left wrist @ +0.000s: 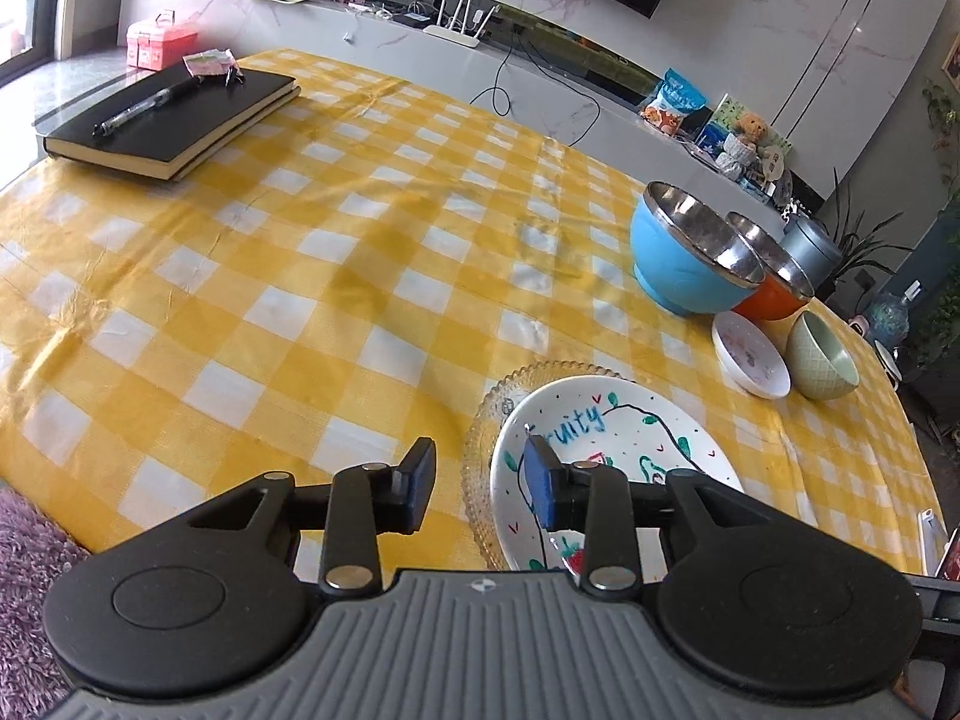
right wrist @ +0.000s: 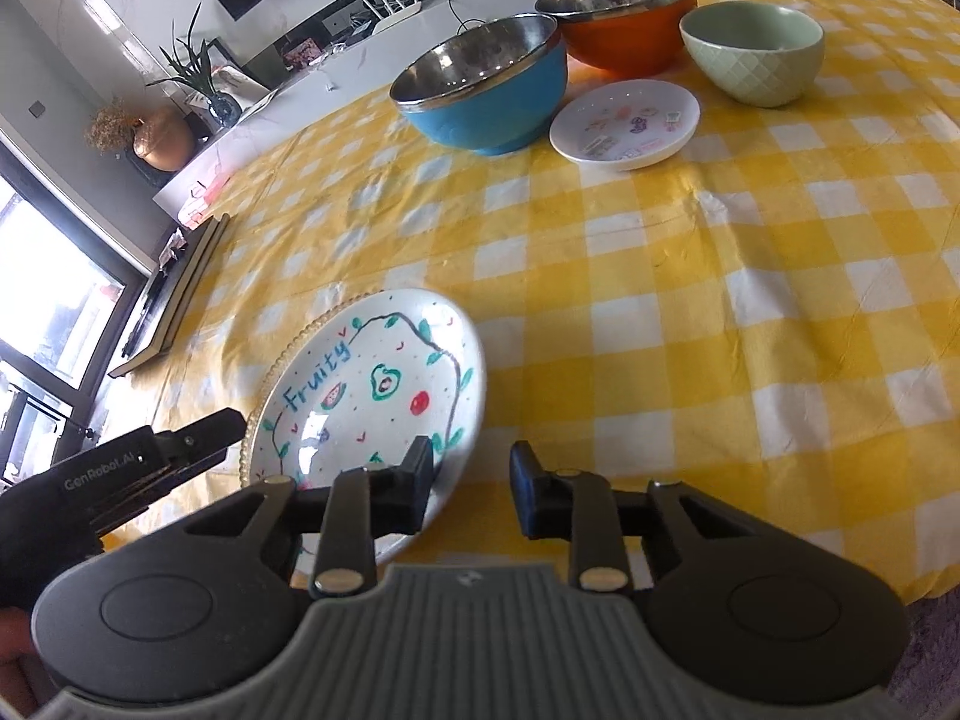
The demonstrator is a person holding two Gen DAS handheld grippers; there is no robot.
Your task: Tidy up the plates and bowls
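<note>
Both the left gripper (left wrist: 480,483) and right gripper (right wrist: 471,489) hang open over the near bench (left wrist: 300,276) edge, empty. The painted plate (right wrist: 384,384) sits on a glass plate (left wrist: 480,450) there; the bowls (right wrist: 486,84) cluster at the far edge.

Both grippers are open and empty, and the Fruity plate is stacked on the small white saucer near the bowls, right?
Not quite. The Fruity plate sits on a clear glass plate with a beaded rim, as the left wrist view shows. The small white saucer lies apart, beside the blue bowl. The left gripper and right gripper are open and empty.
</note>
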